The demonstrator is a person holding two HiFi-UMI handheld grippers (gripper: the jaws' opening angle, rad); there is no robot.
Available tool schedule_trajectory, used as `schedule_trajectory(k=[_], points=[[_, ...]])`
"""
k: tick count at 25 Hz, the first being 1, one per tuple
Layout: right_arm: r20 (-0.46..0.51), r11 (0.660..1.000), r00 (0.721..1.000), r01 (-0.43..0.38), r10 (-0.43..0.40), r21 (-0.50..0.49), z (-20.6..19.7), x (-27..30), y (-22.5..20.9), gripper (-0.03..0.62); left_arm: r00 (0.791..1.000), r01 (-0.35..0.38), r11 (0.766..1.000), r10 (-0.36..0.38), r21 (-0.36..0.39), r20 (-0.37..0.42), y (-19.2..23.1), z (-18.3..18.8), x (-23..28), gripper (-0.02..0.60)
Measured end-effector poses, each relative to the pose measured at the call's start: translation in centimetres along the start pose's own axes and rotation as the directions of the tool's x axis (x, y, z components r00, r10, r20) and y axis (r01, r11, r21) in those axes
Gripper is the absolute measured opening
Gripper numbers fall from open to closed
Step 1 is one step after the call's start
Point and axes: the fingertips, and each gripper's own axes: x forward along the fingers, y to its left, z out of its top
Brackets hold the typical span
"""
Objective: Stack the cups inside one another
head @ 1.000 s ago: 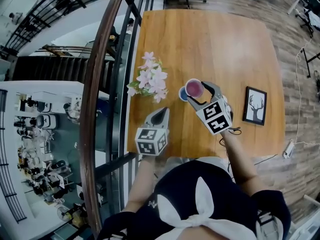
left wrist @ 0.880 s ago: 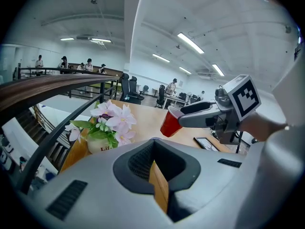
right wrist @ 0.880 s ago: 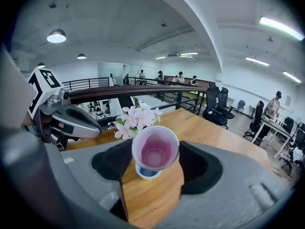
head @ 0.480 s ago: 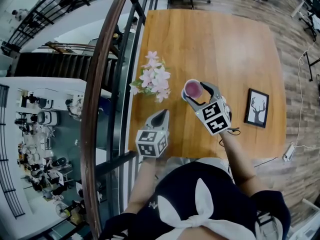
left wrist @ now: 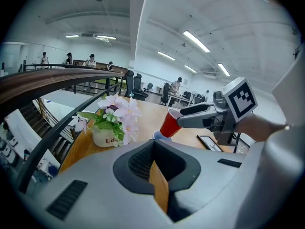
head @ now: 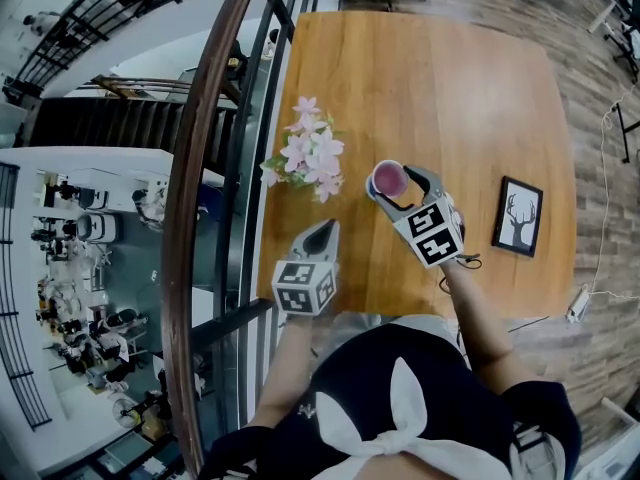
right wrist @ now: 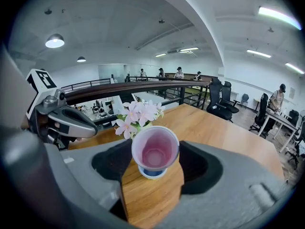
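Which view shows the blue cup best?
The right gripper view: the blue cup shows its rim just under the red cup. The left gripper view gives a small blue patch below it; the head view, only a sliver.

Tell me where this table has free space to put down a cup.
The far half of the table, beyond the flowers and the red cup, is bare. A bare strip also lies between the right gripper and the picture frame. It is crowded between the flowers, the red cup and the left gripper.

Open-plan office, mezzanine level: swivel chairs (right wrist: 218,101), desks (right wrist: 279,118), strip lights (left wrist: 196,41), railing (head: 205,158) over lower floor.
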Motion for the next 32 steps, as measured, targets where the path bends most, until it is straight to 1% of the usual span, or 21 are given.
schedule_trajectory(k=[13, 18, 26, 32], points=[[-0.051, 0.999, 0.998, -0.044, 0.046, 0.024, -1.9, 2.8, 0.0, 0.307, 0.999, -0.021, 1.0, 0.021, -0.004, -0.041, 1.2, -1.1, 1.3, 0.017], [-0.07, 0.998, 0.996, -0.048, 0.051, 0.041, -2.5, 3.5, 0.0, 0.308, 0.998, -0.022, 1.0, 0.022, -0.01, -0.052, 1.5, -1.2, 1.6, 0.017], [-0.072, 0.996, 0.995, -0.068, 0.072, 0.056, -2.6, 3.7, 0.3, 0.31, 0.998, -0.012, 1.0, 0.011, -0.01, -0.054, 1.4, -0.9, 1.9, 0.017], [-0.065, 0.997, 0.996, -0.055, 0.059, 0.056, -2.6, 3.6, 0.1, 0.311, 0.999, -0.004, 1.0, 0.003, -0.005, -0.048, 1.5, -0.8, 2.0, 0.017]])
